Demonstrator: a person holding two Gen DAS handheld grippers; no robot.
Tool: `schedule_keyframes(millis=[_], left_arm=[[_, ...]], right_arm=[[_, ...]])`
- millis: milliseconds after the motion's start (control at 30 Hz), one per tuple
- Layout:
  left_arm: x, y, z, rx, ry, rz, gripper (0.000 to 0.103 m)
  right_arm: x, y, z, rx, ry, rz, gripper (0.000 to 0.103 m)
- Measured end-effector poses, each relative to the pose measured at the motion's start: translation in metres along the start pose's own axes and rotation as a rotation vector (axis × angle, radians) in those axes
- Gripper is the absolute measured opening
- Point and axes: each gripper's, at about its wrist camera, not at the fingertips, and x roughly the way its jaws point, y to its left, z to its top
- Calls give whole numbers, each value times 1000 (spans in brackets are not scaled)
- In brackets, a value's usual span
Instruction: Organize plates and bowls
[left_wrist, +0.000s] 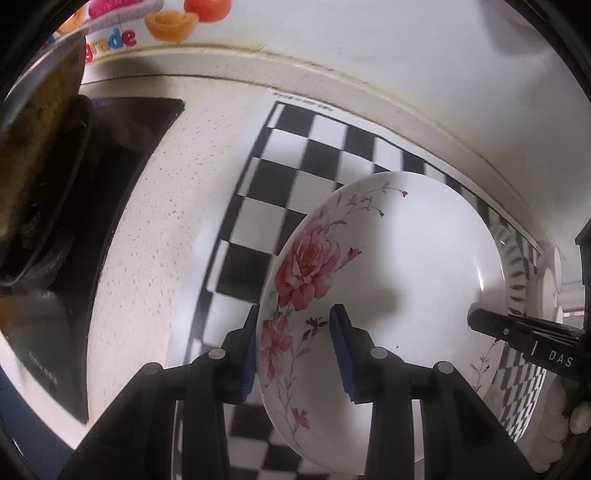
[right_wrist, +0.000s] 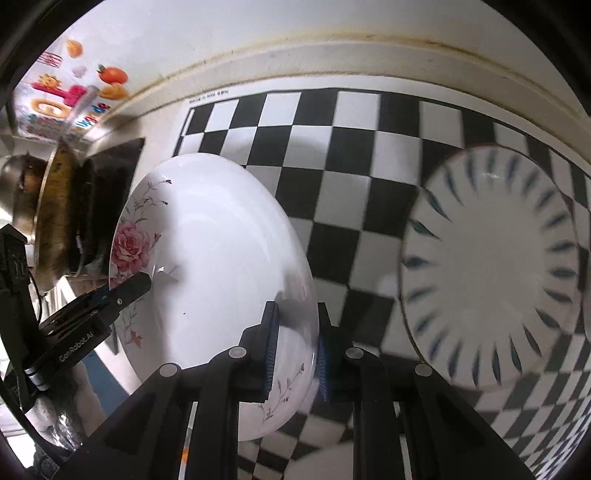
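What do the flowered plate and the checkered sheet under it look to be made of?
Flowered plate: probably glazed ceramic or porcelain, though melamine is possible; it is white and glossy, with sharp highlights, a reflection near the rim and a printed rose. Checkered sheet: likely printed paper or thin board, flat and matte, with a small text line on its white margin.

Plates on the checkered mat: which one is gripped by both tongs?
The rose-patterned plate, pinched at opposite rims by the left tongs and right tongs. The blue-dashed plate lies untouched.
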Motion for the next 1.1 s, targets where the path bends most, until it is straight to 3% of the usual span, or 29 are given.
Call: schedule_keyframes(millis=[267, 433, 667, 1100], left_arm=[[-39, -46, -23, 50, -39, 1, 32], [-54, -71, -44, 83, -40, -15, 32], [-49, -113, -80, 158, 2, -26, 32], [9, -144, -131, 210, 127, 3, 32]], right_arm=[[-44, -26, -45, 37, -40, 41, 20], [-87, -64, -83, 60, -77, 47, 20], [-116, -107, -139, 98, -93, 42, 20], [-73, -170, -210, 193, -2, 70, 19]])
